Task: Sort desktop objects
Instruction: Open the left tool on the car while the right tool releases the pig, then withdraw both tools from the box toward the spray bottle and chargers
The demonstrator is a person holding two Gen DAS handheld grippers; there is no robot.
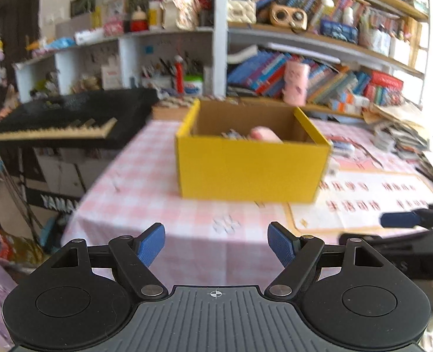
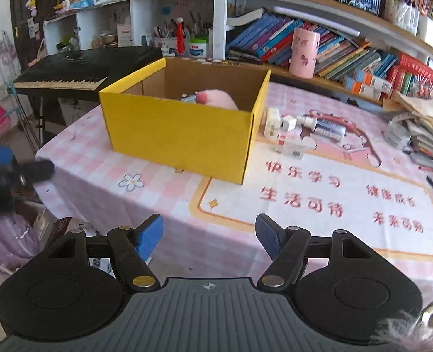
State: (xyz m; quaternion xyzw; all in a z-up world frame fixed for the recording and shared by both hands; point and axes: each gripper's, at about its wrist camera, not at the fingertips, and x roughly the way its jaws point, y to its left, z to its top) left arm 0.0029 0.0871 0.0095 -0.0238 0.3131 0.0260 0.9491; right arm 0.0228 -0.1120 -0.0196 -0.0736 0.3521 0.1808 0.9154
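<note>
A yellow cardboard box stands on the pink checked tablecloth. Inside it lie a pink soft object and some small items. To the right of the box, several small white things and a tube lie on the cloth. My left gripper hovers open near the table's front edge, well short of the box, with nothing between its blue pads. My right gripper is also open and empty, over the front of the printed mat. Each gripper shows at the edge of the other's view.
A black keyboard piano stands left of the table. Shelves with books and a pink cup line the back. Stacked papers and books crowd the table's right edge.
</note>
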